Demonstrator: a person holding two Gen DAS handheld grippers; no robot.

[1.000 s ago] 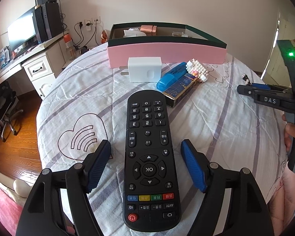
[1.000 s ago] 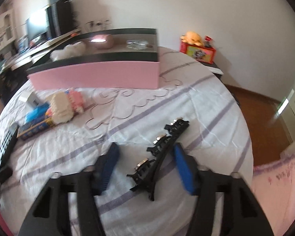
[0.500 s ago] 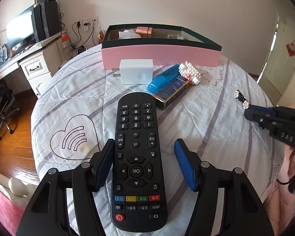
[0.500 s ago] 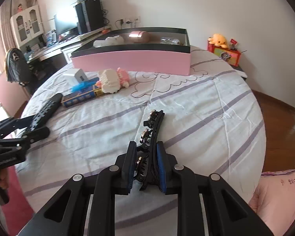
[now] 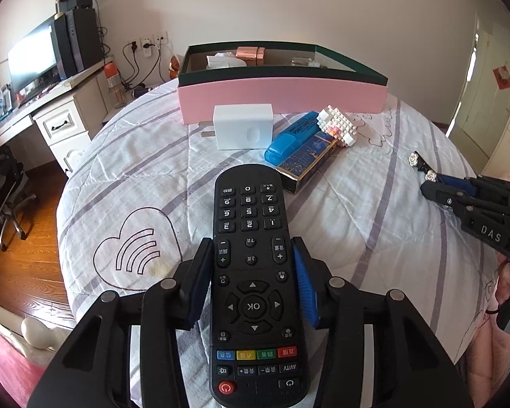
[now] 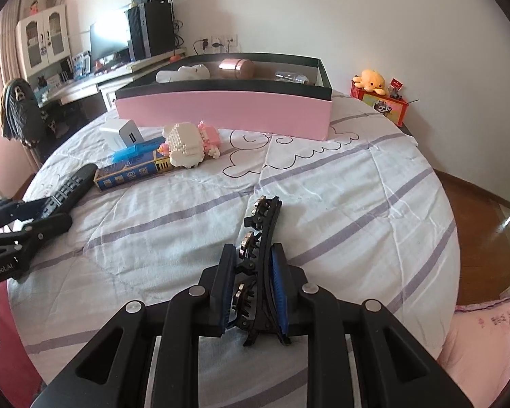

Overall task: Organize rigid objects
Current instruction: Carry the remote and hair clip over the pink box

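My left gripper (image 5: 252, 261) is shut on a black remote control (image 5: 251, 272) that lies lengthwise between its blue pads on the bed quilt. My right gripper (image 6: 253, 258) is shut on a black hair clip (image 6: 260, 234) with small flower studs, its far end sticking out past the fingers. In the right wrist view the remote (image 6: 69, 187) and left gripper (image 6: 56, 214) sit at the far left. In the left wrist view the right gripper (image 5: 435, 187) and the clip (image 5: 416, 161) sit at the right. A pink box with a dark rim (image 5: 282, 97) stands at the back.
In front of the box lie a white charger (image 5: 243, 131), a blue marker (image 5: 290, 139) on a blue card box (image 5: 304, 165), and a white and pink brick figure (image 5: 338, 127). The box (image 6: 221, 112) holds several items. A desk (image 5: 51, 102) stands left.
My left gripper has closed its pads onto the remote. My right gripper has closed on the hair clip and stayed shut.
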